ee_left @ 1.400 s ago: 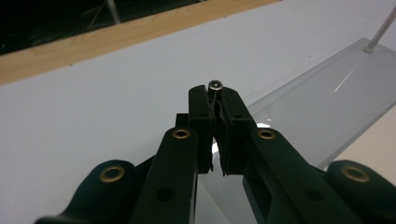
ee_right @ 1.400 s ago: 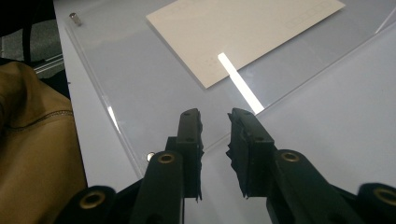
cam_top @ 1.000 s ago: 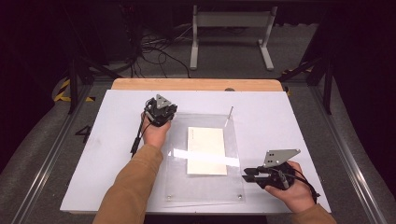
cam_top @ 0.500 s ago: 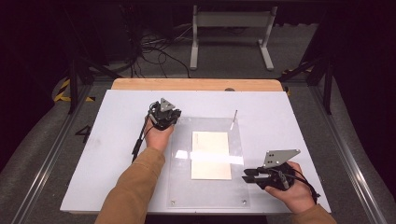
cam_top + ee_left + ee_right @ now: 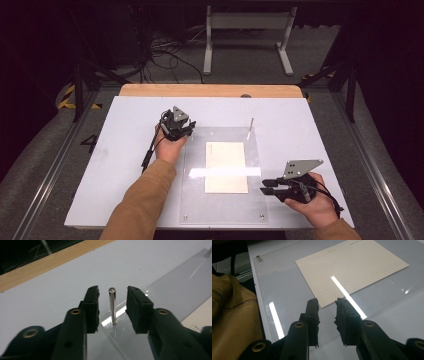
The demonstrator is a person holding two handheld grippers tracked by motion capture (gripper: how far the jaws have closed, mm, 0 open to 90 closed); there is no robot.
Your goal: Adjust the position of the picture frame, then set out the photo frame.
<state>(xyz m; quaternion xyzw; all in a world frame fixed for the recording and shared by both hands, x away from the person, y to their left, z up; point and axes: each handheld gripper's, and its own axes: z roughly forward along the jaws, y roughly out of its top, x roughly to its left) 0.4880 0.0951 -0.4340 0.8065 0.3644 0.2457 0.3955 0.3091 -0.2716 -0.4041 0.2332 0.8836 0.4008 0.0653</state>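
A clear acrylic sheet (image 5: 195, 190) lies flat on the white table top (image 5: 125, 165), with a cream card (image 5: 226, 167) at its middle. A slim metal post (image 5: 112, 310) stands upright at the sheet's far left corner. My left gripper (image 5: 187, 131) is there, and its jaws have just been opening. They now stand open on either side of the post without touching it. My right gripper (image 5: 263, 186) hovers at the sheet's near right edge, open, with nothing between its fingers (image 5: 313, 315). In the right gripper view the card (image 5: 352, 267) lies beyond them.
A second metal post (image 5: 250, 125) stands at the sheet's far right corner, and small studs (image 5: 186, 217) mark its near corners. A wooden strip (image 5: 210, 90) runs along the table's far edge. Beyond it, a white stand (image 5: 247, 30) and cables sit on the floor.
The sheet with its card has shifted slightly to the right and settled flat. My left gripper followed it and its jaws have come off the post. The right hand has stayed put.
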